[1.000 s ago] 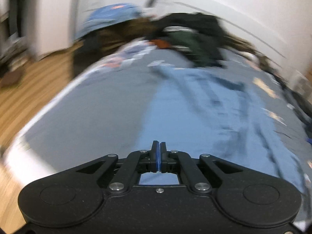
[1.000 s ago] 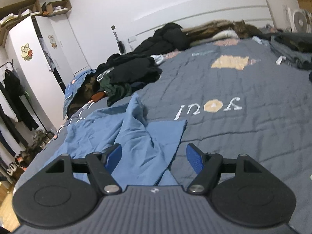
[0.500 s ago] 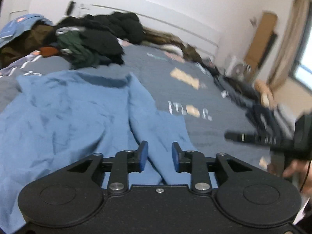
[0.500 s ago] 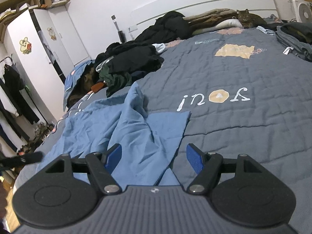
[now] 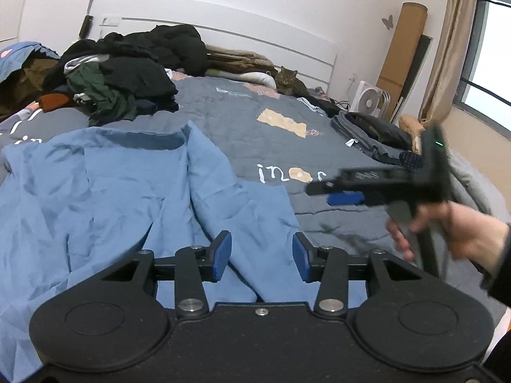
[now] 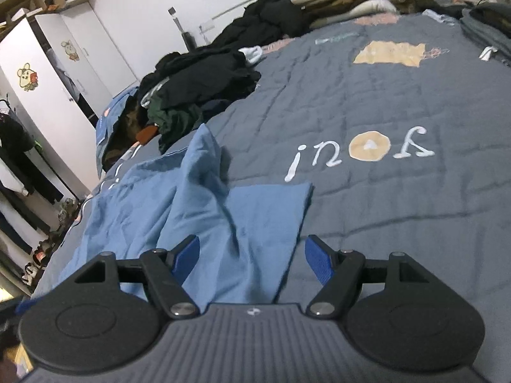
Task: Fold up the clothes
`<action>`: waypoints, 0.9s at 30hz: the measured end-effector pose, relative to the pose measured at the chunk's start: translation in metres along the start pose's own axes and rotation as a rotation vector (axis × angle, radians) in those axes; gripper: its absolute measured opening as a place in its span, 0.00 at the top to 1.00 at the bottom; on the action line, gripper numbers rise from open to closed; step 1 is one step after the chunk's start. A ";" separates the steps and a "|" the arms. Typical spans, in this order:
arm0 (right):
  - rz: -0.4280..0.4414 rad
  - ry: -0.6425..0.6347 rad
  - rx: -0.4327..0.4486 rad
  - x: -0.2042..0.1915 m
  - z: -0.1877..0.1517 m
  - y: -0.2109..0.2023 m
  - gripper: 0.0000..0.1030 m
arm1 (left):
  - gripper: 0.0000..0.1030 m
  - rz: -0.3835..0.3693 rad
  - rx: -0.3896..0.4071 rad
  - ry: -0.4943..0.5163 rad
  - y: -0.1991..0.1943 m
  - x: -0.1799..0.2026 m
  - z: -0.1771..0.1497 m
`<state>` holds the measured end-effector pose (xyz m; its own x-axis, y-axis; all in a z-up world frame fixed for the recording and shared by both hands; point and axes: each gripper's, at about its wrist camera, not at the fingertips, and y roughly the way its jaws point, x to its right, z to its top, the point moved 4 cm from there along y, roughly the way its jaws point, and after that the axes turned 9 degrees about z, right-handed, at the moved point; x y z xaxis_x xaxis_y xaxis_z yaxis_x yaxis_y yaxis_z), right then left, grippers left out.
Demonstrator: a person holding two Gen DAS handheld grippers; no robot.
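Note:
A light blue garment (image 5: 111, 191) lies crumpled and partly spread on the grey bedspread (image 5: 242, 127); it also shows in the right wrist view (image 6: 198, 210). My left gripper (image 5: 262, 260) is open and empty, hovering just above the garment's near part. My right gripper (image 6: 252, 258) is open and empty over the garment's right edge. The right gripper also shows in the left wrist view (image 5: 345, 193), held in a hand to the right of the garment.
A pile of dark clothes (image 5: 127, 67) lies at the bed's far left. A cat (image 5: 287, 79) sits by the headboard. Folded dark clothes (image 5: 377, 134) lie on the bed's right side. A fan (image 5: 370, 102) stands beyond. A white wardrobe (image 6: 48, 95) stands left.
My left gripper was shut a second ago and has opened wide. Its view swung right across the bed, so the right gripper now shows. The right gripper moved slightly closer to the garment.

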<state>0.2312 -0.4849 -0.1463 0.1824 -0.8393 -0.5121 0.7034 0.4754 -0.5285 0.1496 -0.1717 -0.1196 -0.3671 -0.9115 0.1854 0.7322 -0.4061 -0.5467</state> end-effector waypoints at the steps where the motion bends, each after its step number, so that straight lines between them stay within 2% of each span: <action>1: -0.013 -0.011 -0.010 0.002 0.006 0.008 0.30 | 0.59 0.000 0.002 -0.009 0.000 -0.001 0.001; 6: -0.085 -0.035 -0.073 0.015 0.026 0.042 0.35 | 0.59 -0.018 0.022 -0.041 -0.003 -0.005 0.008; 12: -0.151 -0.042 -0.151 0.028 0.031 0.077 0.44 | 0.59 -0.015 0.030 -0.079 -0.004 -0.013 0.012; 14: -0.147 -0.060 -0.166 0.027 0.030 0.085 0.63 | 0.59 -0.015 0.032 -0.095 -0.004 -0.015 0.013; 15: -0.151 -0.066 -0.173 0.026 0.029 0.088 0.69 | 0.59 -0.018 0.034 -0.100 -0.004 -0.016 0.014; 17: -0.163 -0.075 -0.175 0.023 0.030 0.091 0.94 | 0.59 -0.021 0.038 -0.103 -0.005 -0.017 0.014; 20: -0.167 -0.084 -0.154 0.023 0.038 0.089 0.99 | 0.59 -0.020 0.037 -0.108 -0.005 -0.019 0.015; 23: -0.197 -0.106 -0.089 0.027 0.058 0.073 1.00 | 0.59 -0.011 0.027 -0.114 -0.002 -0.019 0.014; 27: -0.286 -0.135 0.016 0.043 0.098 0.042 1.00 | 0.59 -0.015 0.024 -0.109 0.001 -0.017 0.014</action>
<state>0.3357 -0.5268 -0.1244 0.0645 -0.9663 -0.2490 0.7500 0.2116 -0.6267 0.1645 -0.1571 -0.1122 -0.3145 -0.9067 0.2812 0.7410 -0.4196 -0.5242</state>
